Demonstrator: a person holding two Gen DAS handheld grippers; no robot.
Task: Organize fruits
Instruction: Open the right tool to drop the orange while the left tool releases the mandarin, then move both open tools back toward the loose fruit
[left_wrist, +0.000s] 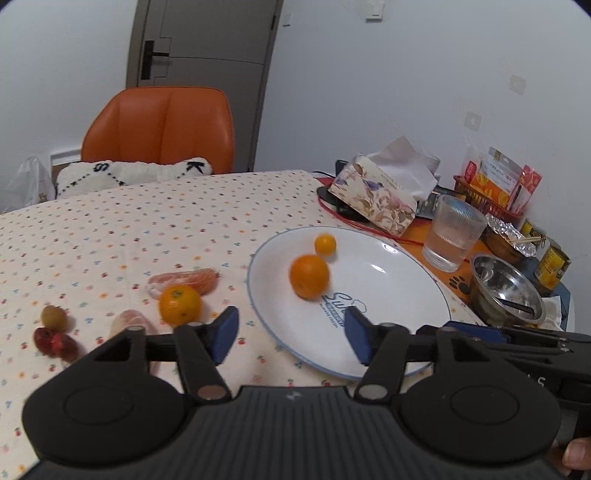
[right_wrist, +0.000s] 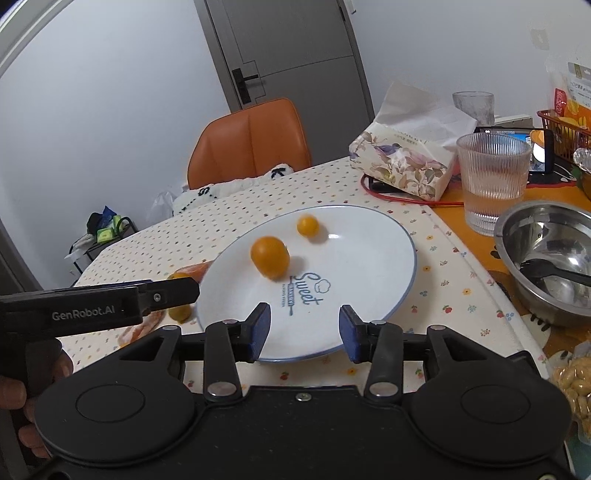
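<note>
Dotted tablecloth (left_wrist: 129, 229); orange chair (left_wrist: 162, 125); door (left_wrist: 207, 40).

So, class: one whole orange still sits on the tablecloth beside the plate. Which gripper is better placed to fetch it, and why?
Left, probably. The left gripper is open, with the orange just beyond its left finger. The right gripper, also open, hangs over the plate, farther from it.

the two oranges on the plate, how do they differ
The large orange is clearly bigger than the small orange. The large one sits nearer the plate's printed centre; the small one lies farther back, toward the rim. In the left wrist view they look close together, contact unclear. Both are round, orange and loose on the plate.
</note>
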